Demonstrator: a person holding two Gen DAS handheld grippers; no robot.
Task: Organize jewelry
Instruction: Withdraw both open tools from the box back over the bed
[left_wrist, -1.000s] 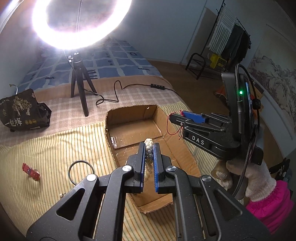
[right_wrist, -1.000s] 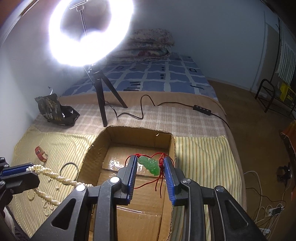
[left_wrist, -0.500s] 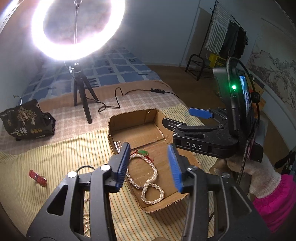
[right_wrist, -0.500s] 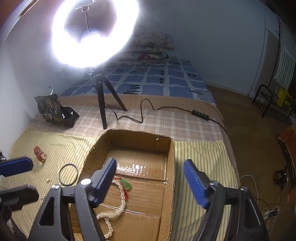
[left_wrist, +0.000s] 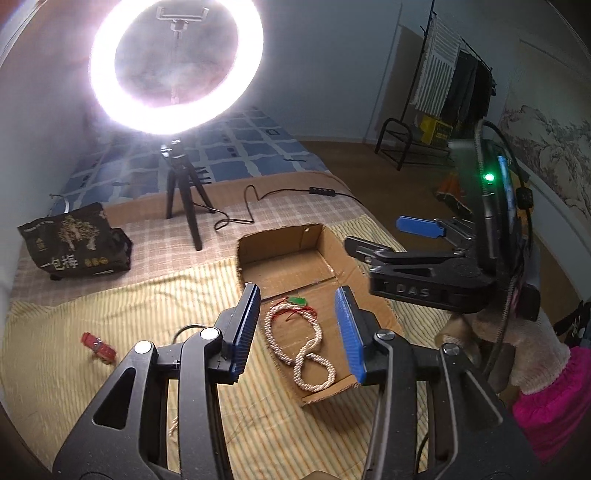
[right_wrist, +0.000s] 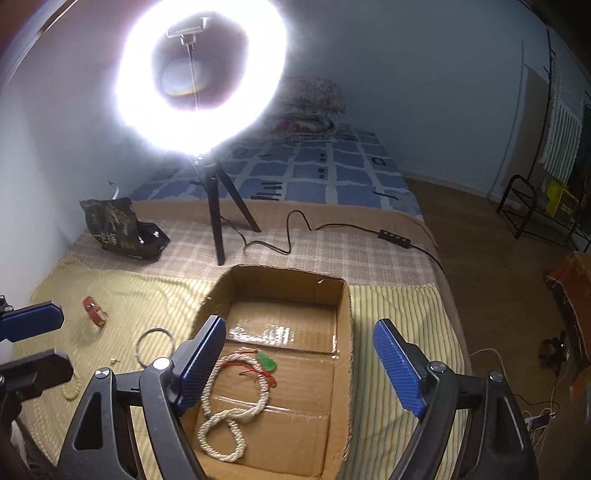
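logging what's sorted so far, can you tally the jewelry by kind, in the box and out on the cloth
pearl necklace: 1, in the cardboard box
green pendant on red cord: 1, in the box
thin ring bangle: 1, on the striped cloth
red bracelet: 1, on the cloth
bead strand: 1, on the cloth, partly hidden
total: 5

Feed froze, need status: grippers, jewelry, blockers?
Left gripper open, right gripper open, both empty. Pearl necklace and green pendant in cardboard box. Nothing blocking.

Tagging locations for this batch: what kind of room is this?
Most likely a home bedroom: a bed with a blue checked sheet, stacked pillows by the wall, and a clothes rack with hanging garments.
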